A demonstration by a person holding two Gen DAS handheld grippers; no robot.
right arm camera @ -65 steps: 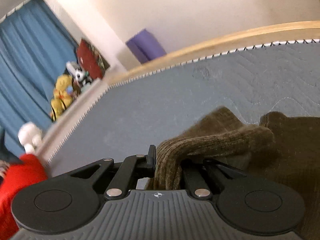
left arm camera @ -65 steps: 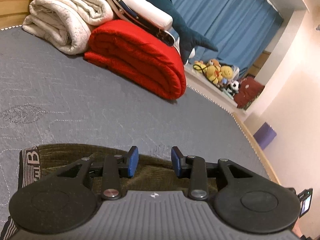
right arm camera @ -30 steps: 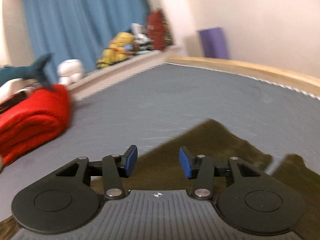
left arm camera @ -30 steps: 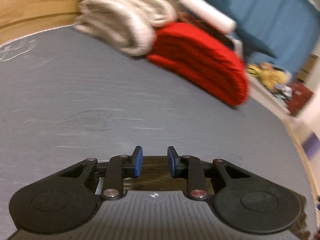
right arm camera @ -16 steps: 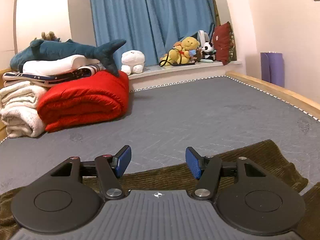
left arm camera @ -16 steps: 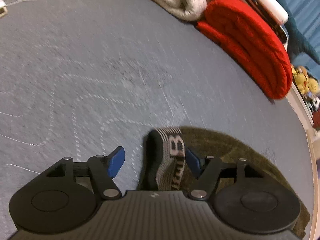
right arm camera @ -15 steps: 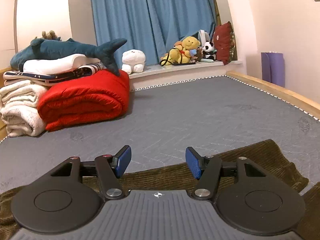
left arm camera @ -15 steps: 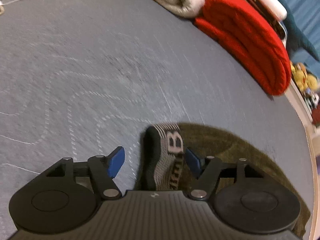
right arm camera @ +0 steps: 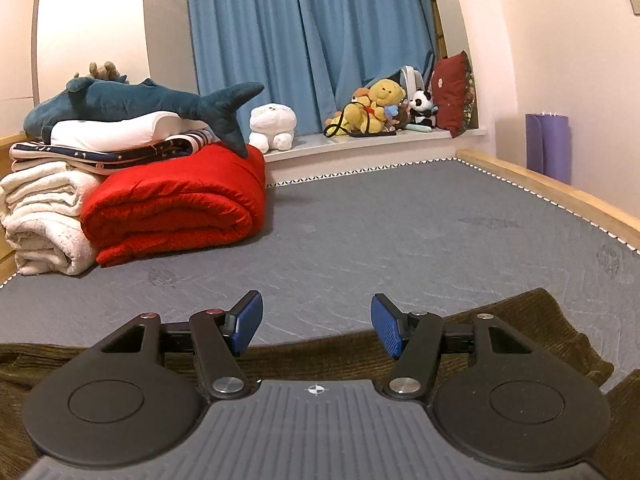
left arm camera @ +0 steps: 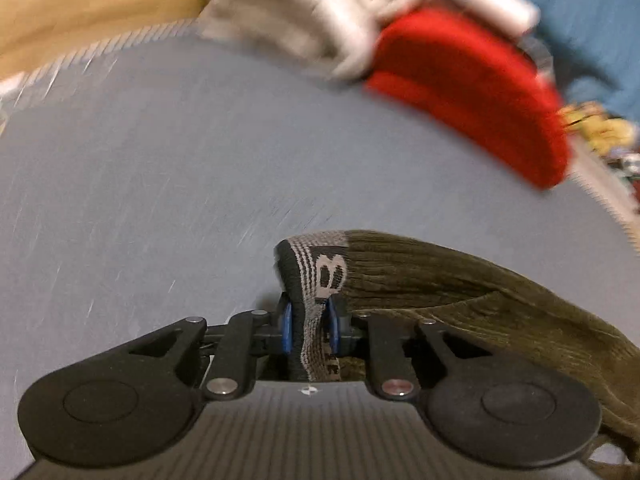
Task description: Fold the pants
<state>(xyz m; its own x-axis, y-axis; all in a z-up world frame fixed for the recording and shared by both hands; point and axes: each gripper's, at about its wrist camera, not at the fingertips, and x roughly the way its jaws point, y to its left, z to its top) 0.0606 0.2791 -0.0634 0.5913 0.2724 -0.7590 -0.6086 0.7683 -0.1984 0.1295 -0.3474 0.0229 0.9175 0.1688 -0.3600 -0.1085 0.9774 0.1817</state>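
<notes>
A large "B" on the pants' striped waistband.

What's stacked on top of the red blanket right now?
On the red blanket rests the plush shark's tail. Beside it, a navy patterned blanket and a white pillow top the white towels. Anything behind the pile is hidden.

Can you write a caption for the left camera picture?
The left gripper closes its jaws on the striped waistband of brown corduroy pants on the grey mattress.
</notes>
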